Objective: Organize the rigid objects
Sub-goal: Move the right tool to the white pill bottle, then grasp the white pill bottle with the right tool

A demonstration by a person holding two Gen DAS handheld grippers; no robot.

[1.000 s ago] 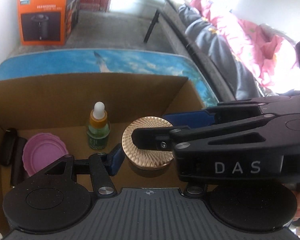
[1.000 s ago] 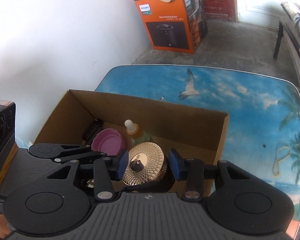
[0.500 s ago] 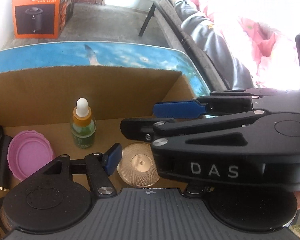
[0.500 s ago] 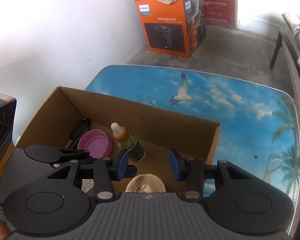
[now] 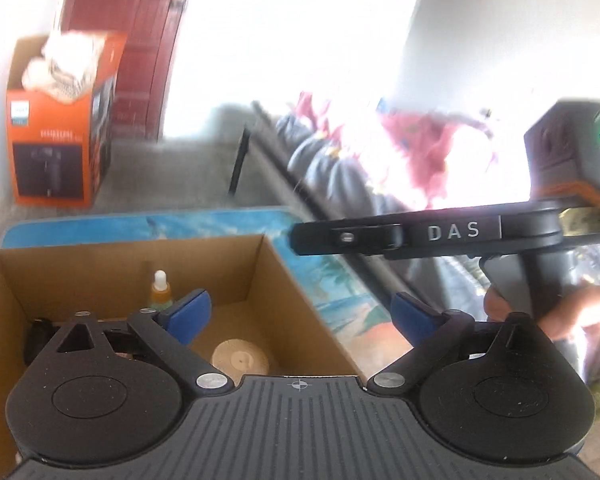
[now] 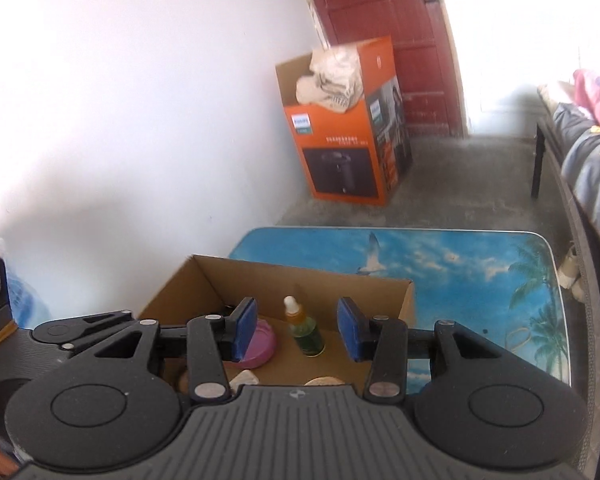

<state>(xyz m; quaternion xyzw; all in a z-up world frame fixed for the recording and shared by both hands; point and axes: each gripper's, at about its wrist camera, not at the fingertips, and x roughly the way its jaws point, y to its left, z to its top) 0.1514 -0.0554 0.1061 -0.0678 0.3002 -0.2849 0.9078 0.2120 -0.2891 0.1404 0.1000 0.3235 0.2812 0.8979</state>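
An open cardboard box stands on the blue seascape table. Inside it lie a round gold lid, an upright green dropper bottle, a pink lid and a black item at the left wall. My left gripper hovers above the box's right part; its jaws are opening wide with nothing between them. My right gripper is open above the box, its blue pads apart and holding nothing. From the left wrist it appears side-on as the right gripper.
An orange appliance carton stuffed with cloth stands on the floor by a red door. A dark sofa with pink and grey bedding runs along the table's right side. A white wall lies to the left. A hand holds the right gripper's handle.
Both grippers have risen and drawn back from the box. The gold lid, earlier between the fingers, now lies on the box floor. The left jaws have spread much wider.
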